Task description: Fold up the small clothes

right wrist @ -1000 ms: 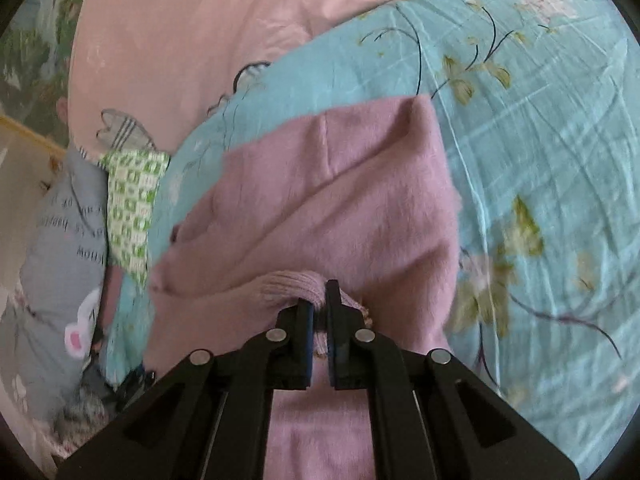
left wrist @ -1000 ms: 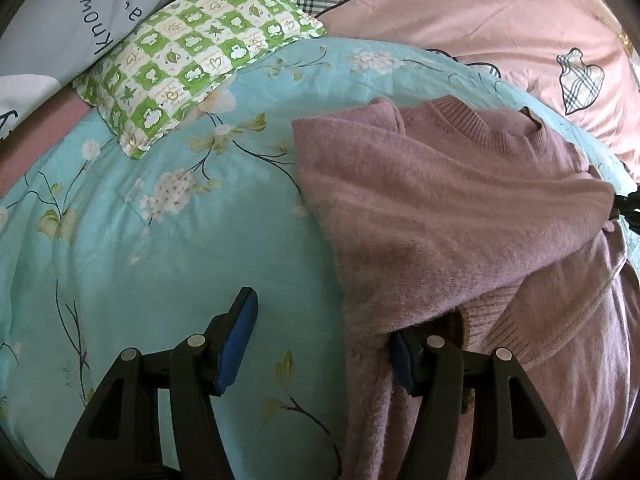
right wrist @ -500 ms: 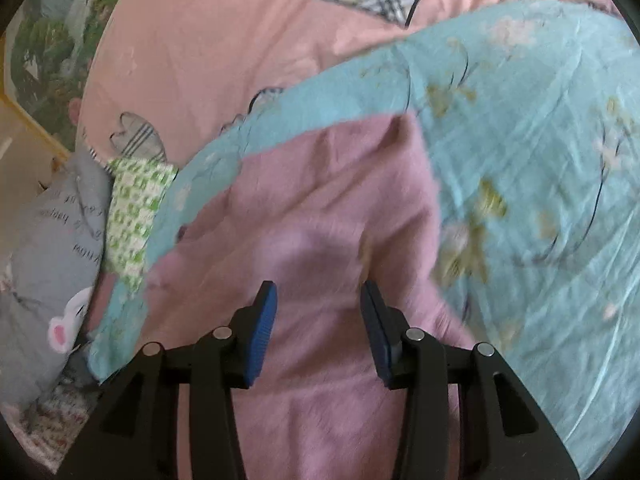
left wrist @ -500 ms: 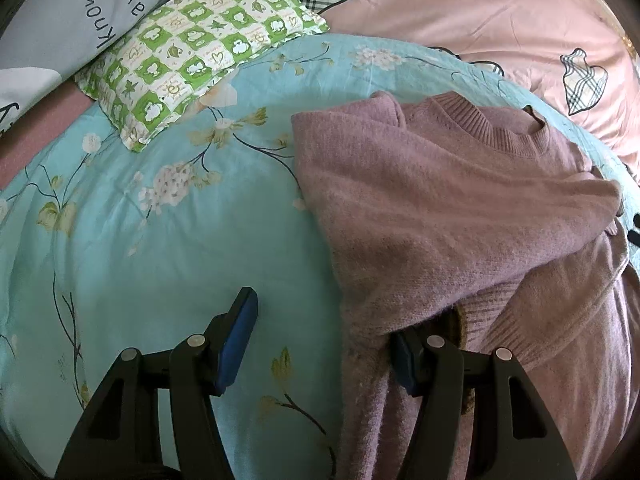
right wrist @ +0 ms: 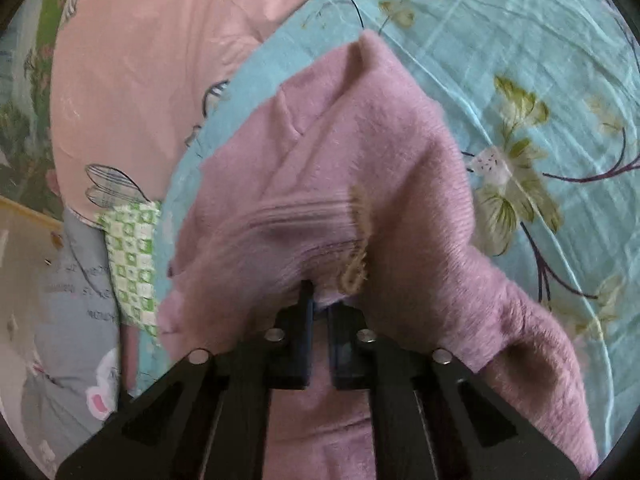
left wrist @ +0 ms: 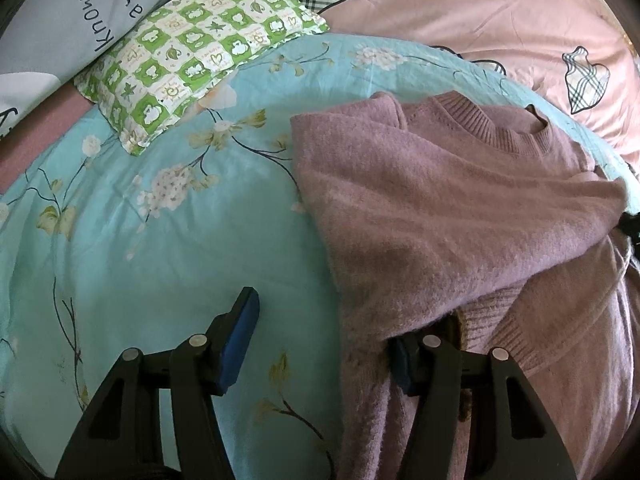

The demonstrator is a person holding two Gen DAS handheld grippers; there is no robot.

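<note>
Sweater (left wrist: 460,216): mauve knit, lying on the turquoise floral quilt (left wrist: 160,240) on the bed; ribbed collar toward the pink bedding, body running back toward the grippers, one side folded across it.
Left gripper (left wrist: 324,344): jaws closing; one blue pad over bare quilt, the other tucked under the sweater's folded edge, the edge between them, not pinched.
Right gripper (right wrist: 318,320): clamped on a bunched fold of the sweater, the knit tenting up around the tips.
Surroundings: green-and-white checked pillow (left wrist: 192,48) and grey pillow (left wrist: 80,12) beyond the quilt, pink duvet (left wrist: 480,12) with plaid patches.
Writing: "know" readable on the grey pillow; the rest cut off.
</note>
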